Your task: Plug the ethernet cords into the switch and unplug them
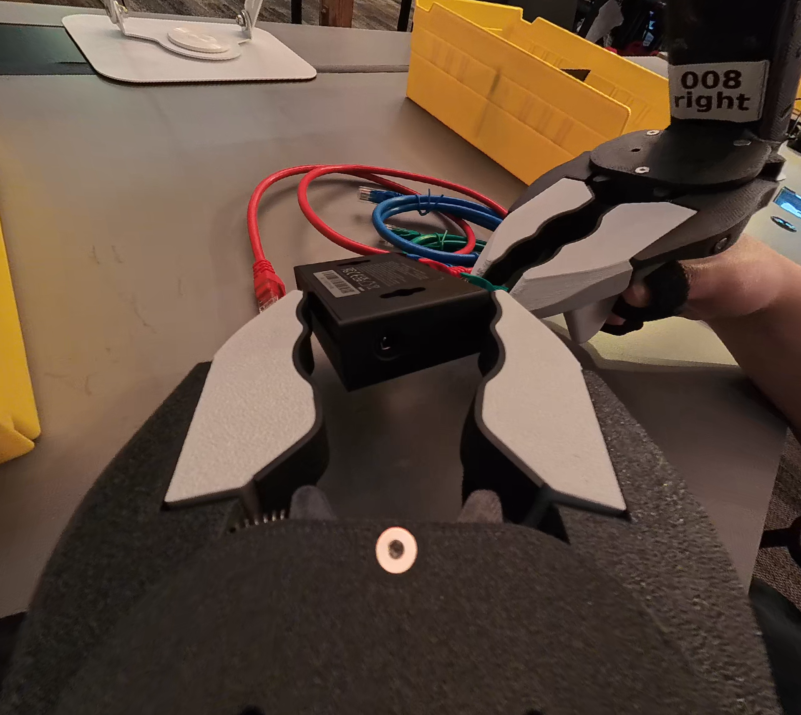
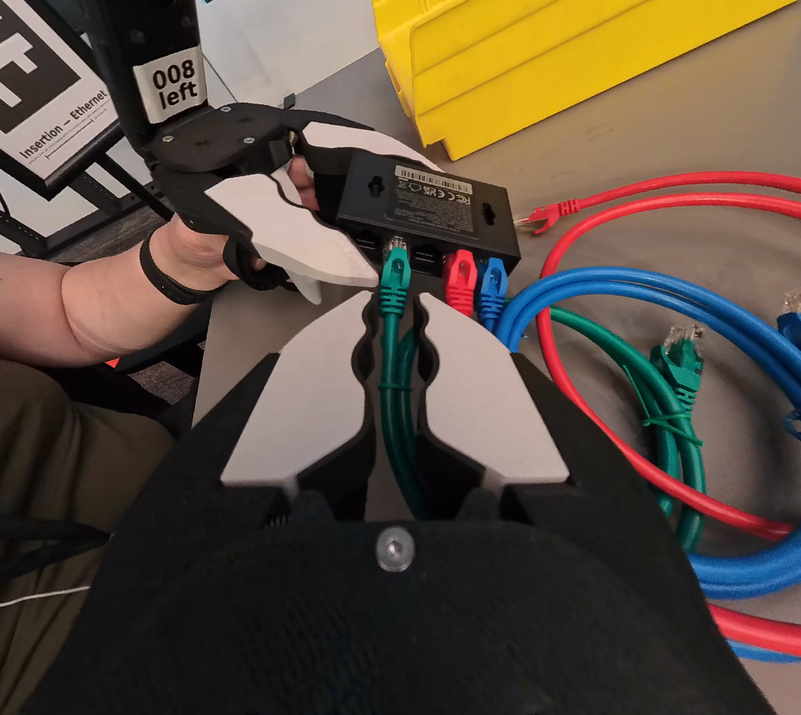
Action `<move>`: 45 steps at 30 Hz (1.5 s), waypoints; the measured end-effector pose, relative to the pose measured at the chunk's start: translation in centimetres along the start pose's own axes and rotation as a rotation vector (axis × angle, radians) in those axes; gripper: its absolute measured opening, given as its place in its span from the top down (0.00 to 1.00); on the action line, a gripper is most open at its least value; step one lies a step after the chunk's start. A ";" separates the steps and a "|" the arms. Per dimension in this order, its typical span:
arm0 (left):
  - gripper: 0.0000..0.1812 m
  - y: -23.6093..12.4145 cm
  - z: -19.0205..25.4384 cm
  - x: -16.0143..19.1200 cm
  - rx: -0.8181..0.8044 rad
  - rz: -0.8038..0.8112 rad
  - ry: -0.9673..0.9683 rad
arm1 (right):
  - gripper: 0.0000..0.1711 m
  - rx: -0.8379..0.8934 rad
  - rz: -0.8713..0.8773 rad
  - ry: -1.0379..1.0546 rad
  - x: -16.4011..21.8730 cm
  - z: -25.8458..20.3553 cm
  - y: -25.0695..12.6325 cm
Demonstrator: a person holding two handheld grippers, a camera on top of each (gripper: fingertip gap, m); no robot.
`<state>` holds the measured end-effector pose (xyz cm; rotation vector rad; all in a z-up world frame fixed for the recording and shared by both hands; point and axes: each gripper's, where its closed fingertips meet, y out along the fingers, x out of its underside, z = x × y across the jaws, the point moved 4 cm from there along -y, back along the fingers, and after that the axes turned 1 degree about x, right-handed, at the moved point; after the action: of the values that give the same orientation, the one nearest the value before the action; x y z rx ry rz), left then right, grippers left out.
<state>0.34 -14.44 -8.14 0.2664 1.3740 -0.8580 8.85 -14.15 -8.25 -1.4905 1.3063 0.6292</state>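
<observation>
My left gripper (image 1: 398, 301) is shut on the black switch (image 1: 390, 317), which is label side up and tilted a little above the grey table. In the right wrist view the switch (image 2: 429, 200) shows its port row. The red plug (image 2: 459, 278) and blue plug (image 2: 492, 282) sit in ports. My right gripper (image 2: 395, 297) is shut on the green cord (image 2: 394, 347) just behind its plug (image 2: 394, 269), whose clear tip is at a port mouth, partly showing. The cords' other ends lie loose: red (image 2: 546, 215), green (image 2: 680, 351), blue (image 1: 368, 195).
A yellow bin (image 1: 498, 95) stands behind the cords and also shows in the right wrist view (image 2: 563, 43). Another yellow bin (image 1: 13, 347) is at the left edge. A white stand base (image 1: 186, 52) sits at the back left. Coiled cords (image 2: 650, 477) lie right of the switch.
</observation>
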 end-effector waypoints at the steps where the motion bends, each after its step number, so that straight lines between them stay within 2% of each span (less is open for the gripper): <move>1: 0.58 0.0 0.0 0.0 0.000 0.000 -0.001 | 0.91 0.003 0.003 -0.003 0.0 0.0 0.0; 7: 0.58 0.0 -0.4 -0.1 -0.012 0.006 -0.025 | 0.91 0.076 0.055 -0.081 -0.2 0.1 0.4; 12: 0.58 -0.2 -0.6 -0.2 -0.015 0.017 -0.041 | 0.93 0.075 0.095 -0.046 -0.4 -0.1 0.7; 18: 0.58 -0.3 -0.7 -0.3 -0.015 0.038 -0.069 | 0.93 0.117 0.148 -0.119 -0.7 -0.2 0.8; 28: 0.59 -0.4 -1.0 -0.6 -0.013 0.068 -0.118 | 0.92 0.142 0.215 -0.113 -1.1 -0.3 1.0; 36: 0.58 -0.4 -0.8 -0.6 0.015 0.073 -0.125 | 0.92 0.133 0.172 -0.150 -0.9 -0.4 0.9; 41: 0.48 -0.9 -0.5 -0.9 0.144 0.123 -0.234 | 0.93 0.162 0.144 -0.221 -0.6 -0.6 1.1; 45: 0.44 -0.9 0.2 -1.2 0.146 0.151 -0.170 | 0.92 0.190 0.167 -0.284 -1.0 -0.7 0.8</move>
<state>-0.07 -14.69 -6.74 0.3960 1.1207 -0.8362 7.65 -14.32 -7.36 -1.1017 1.2385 0.7712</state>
